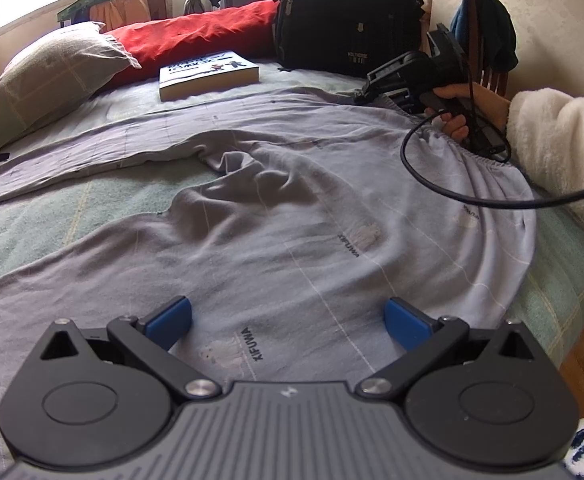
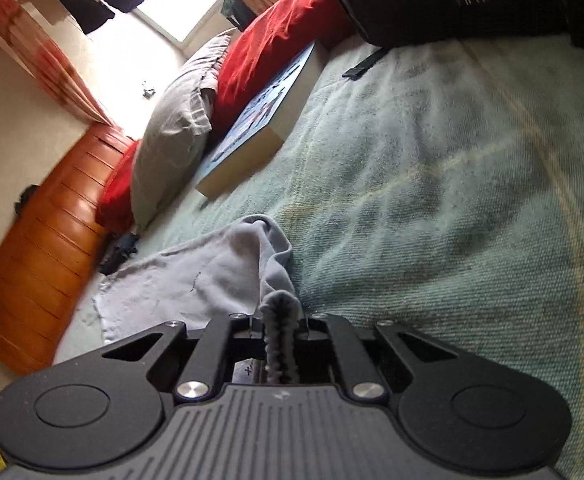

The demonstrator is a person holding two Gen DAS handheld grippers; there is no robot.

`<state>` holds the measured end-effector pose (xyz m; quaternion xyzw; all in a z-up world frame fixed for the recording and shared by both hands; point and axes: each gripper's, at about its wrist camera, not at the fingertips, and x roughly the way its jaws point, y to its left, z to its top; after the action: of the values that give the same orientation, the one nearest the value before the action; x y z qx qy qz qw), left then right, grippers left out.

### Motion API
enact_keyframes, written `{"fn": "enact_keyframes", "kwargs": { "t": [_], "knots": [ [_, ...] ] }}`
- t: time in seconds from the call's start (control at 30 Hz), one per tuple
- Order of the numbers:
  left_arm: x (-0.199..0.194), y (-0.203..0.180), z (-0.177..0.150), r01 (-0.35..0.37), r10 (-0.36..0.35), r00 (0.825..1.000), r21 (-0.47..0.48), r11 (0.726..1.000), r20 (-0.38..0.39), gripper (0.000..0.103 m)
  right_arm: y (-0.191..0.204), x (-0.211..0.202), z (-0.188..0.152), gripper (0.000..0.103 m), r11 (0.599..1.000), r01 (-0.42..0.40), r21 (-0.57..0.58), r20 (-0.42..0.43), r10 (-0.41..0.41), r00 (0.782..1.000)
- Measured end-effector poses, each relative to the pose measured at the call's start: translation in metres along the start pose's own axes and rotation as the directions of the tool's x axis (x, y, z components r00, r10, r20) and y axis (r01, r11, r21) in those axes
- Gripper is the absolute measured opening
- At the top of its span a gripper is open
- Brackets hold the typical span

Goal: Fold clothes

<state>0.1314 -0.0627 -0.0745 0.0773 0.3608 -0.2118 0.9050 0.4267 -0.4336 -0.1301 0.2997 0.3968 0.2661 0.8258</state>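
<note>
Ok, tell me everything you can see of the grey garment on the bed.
The grey garment looks like soft pajama trousers, printed with thin lines and the repeated word KIFUWA. It lies spread but rumpled on the green bedspread, two legs running leftward, creased at the middle. Its gathered elastic waistband is pinched in the shut right hand-held gripper at the far end. The open left hand-held gripper hovers over the near leg, fingers either side.

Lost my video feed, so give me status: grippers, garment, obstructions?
Left gripper open, above the grey trousers. Right gripper shut on their elastic waistband. Book and backpack beyond on the bed, off the cloth.
</note>
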Motion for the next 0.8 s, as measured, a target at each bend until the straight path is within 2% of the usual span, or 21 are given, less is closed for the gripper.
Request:
{"fn": "enact_keyframes", "kwargs": {
  "t": [0.07, 0.13, 0.23, 0.4, 0.67, 0.8],
  "knots": [
    [0.000, 0.000, 0.001, 0.001, -0.001, 1.000, 0.002, 1.000, -0.006, 0.102, 0.006, -0.001, -0.001, 0.009, 0.999, 0.030, -0.013, 0.003, -0.030, 1.000],
    [0.000, 0.000, 0.003, 0.001, -0.001, 1.000, 0.003, 1.000, -0.013, 0.102, 0.017, -0.004, -0.004, 0.009, 0.994, 0.064, -0.084, 0.021, -0.063, 0.998],
    [-0.001, 0.002, 0.005, -0.015, 0.015, 1.000, 0.003, 1.000, -0.021, 0.102, 0.031, -0.008, -0.004, 0.011, 0.986, 0.104, -0.131, 0.039, -0.100, 0.994],
    [-0.004, 0.006, 0.010, -0.046, 0.046, 0.998, 0.003, 0.999, -0.034, 0.102, 0.059, -0.017, -0.008, 0.011, 0.963, 0.136, -0.235, 0.054, -0.127, 0.990],
    [-0.010, 0.014, 0.019, -0.119, 0.120, 0.992, 0.030, 0.992, -0.041, 0.102, 0.112, -0.030, -0.023, 0.011, 0.914, 0.096, -0.395, 0.035, -0.089, 0.995],
    [-0.012, 0.020, 0.026, -0.138, 0.140, 0.990, 0.062, 0.988, -0.021, 0.102, 0.128, -0.033, -0.033, 0.011, 0.899, 0.064, -0.433, 0.008, -0.067, 0.998]
  ]
}}
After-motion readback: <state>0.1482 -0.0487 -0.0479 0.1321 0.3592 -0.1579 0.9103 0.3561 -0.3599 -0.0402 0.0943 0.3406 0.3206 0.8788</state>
